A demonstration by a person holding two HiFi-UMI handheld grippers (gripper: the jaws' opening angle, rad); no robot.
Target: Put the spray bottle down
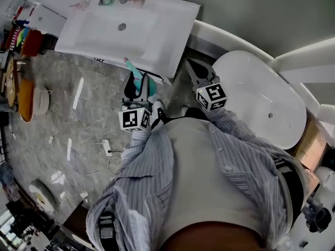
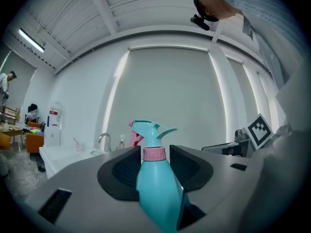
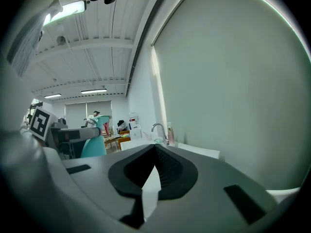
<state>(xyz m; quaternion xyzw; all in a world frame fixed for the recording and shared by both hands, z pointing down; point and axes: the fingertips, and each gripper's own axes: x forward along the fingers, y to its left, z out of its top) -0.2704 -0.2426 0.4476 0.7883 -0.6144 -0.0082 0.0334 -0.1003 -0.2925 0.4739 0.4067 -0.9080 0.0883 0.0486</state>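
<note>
In the head view, the bottle (image 1: 138, 75) is being carried in the air by the left gripper (image 1: 136, 89), over the floor (image 1: 78, 119) and just before the near edge of the sink (image 1: 157, 41). Its teal body is being kept between the fingers (image 1: 128, 88), with its pink-tipped head pointing past them toward the sink. The right gripper (image 1: 192, 69) is being held just beside it, between the sink and the tub (image 1: 261, 103).

In the left gripper view, the bottle is being pinched upright. One dark pad is being pressed against each side of it at the pink collar and the shoulder below, and the trigger head is being shown above the fingertips. A tap (image 2: 103, 141) is being seen behind it at the left.

In the right gripper view, the right fingers (image 3: 170, 166) are being held pressed together at their tips, with nothing between them. The bottle is being seen off to the left, well clear of them, in the left gripper's grip.
</note>
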